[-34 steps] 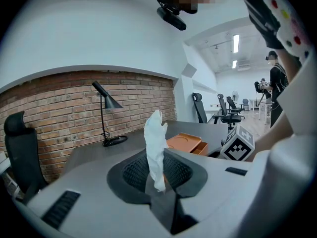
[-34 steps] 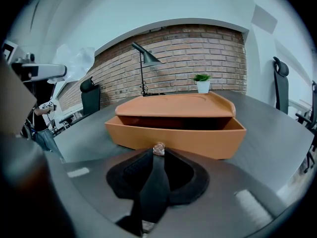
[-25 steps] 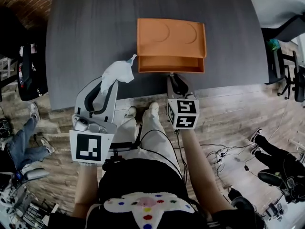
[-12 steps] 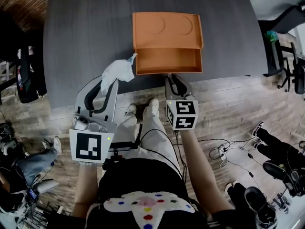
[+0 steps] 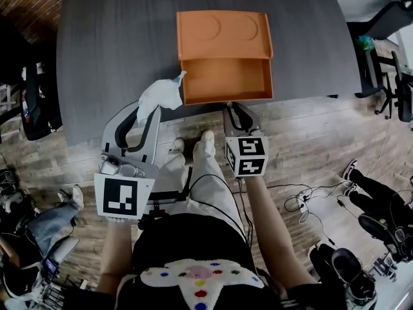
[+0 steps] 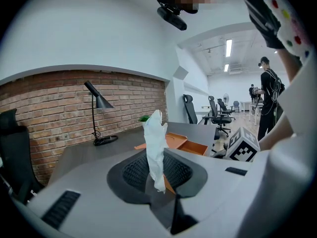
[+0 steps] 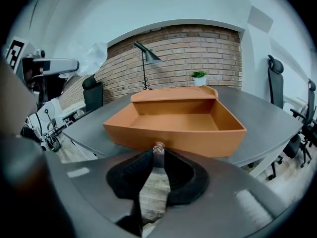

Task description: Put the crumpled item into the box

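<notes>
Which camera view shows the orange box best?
The head view: it looks down into the box, showing the whole open tray and lid. The right gripper view shows its front wall and inside from low down. The left gripper view shows only a sliver behind the tissue.

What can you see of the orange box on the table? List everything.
The orange box looks like matte cardboard or plastic: an open, empty rectangular tray with its lid lying open behind, marked with two round outlines. It sits upright near the front edge of the dark table. The right gripper points at its front wall, close by.
</notes>
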A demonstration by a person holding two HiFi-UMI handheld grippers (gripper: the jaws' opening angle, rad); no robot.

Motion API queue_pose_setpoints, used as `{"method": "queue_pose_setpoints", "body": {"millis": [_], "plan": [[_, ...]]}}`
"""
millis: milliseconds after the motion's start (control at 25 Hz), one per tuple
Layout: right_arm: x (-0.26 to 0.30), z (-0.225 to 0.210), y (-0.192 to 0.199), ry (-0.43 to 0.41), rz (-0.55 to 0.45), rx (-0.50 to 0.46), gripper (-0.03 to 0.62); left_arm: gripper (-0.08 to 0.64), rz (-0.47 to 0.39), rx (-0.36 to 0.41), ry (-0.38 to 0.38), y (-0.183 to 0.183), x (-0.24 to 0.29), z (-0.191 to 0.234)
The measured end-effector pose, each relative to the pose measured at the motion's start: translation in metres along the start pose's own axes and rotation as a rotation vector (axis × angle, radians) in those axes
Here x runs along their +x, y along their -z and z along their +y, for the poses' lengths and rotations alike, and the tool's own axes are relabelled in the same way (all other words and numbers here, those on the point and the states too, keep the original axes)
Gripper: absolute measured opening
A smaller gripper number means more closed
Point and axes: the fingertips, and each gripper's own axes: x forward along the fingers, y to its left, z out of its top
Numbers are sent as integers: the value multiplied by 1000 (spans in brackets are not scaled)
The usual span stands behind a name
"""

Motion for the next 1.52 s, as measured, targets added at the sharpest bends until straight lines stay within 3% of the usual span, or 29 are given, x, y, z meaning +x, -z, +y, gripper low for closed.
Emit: {"method": "queue_pose_setpoints", "body": {"millis": [520,760,880,1080,1520], "plan": [[-6,5,7,17,1,37,80,67,-5,-10,17,3,-6,-1],[-15,3,1,34,-32,78,109,67,-14,-7,22,0,-8,0],[-30,1,-13,66,-77,46,107,67,-30,-2,26,-7,-12,1],[-57,-1,-47,118,-176,-10,46,68,-60,20,38,-23,-16,2],[-121,-1,-134,178,-379,15,9,67,-157,74,74,-70,-27,8]]}}
